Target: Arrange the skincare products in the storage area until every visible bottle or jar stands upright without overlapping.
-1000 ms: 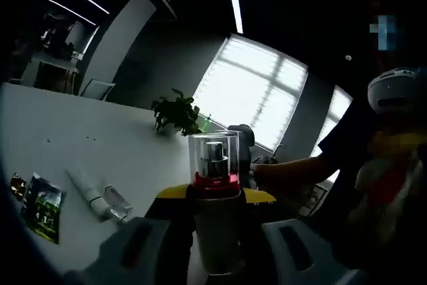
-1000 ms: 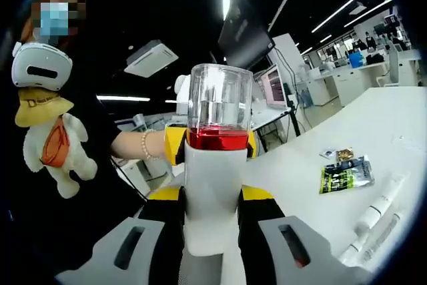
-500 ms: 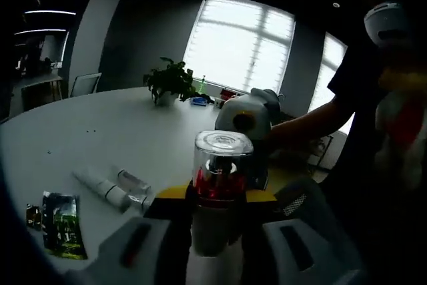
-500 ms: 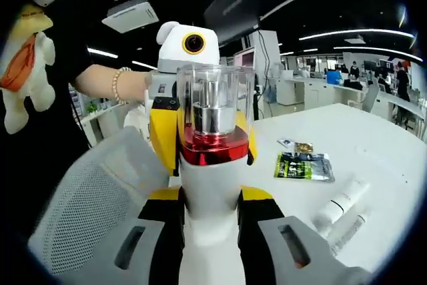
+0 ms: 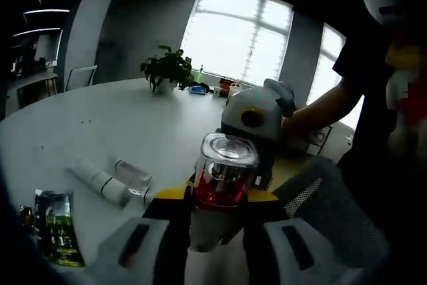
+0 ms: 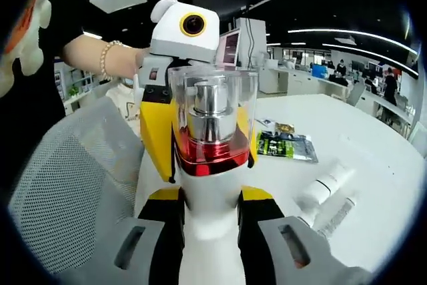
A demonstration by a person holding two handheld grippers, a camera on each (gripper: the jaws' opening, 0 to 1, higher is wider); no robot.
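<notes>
A white pump bottle (image 5: pixel 215 215) with a clear cap and a red collar stands upright between the jaws of my left gripper (image 5: pixel 213 199), which is shut on its body. My right gripper (image 6: pixel 210 199) is shut on the same bottle (image 6: pixel 212 165) from the opposite side. Each gripper faces the other: the right gripper's white body (image 5: pixel 253 115) rises behind the bottle in the left gripper view, and the left gripper's yellow jaws (image 6: pixel 155 139) flank the bottle in the right gripper view. White tubes (image 6: pixel 325 186) and a small clear bottle (image 5: pixel 133 175) lie flat on the white table (image 5: pixel 100 125).
A green sachet (image 6: pixel 283 146) and a small gold packet (image 6: pixel 284 128) lie on the table beyond the tubes. A grey mesh chair back (image 6: pixel 67 178) stands close beside the grippers. A potted plant (image 5: pixel 163 71) sits at the table's far side. A person's arm (image 6: pixel 110 58) reaches in.
Both views have tipped down and swung toward the table, with more of the tabletop and chair in sight. Both grippers have stayed shut on the bottle throughout.
</notes>
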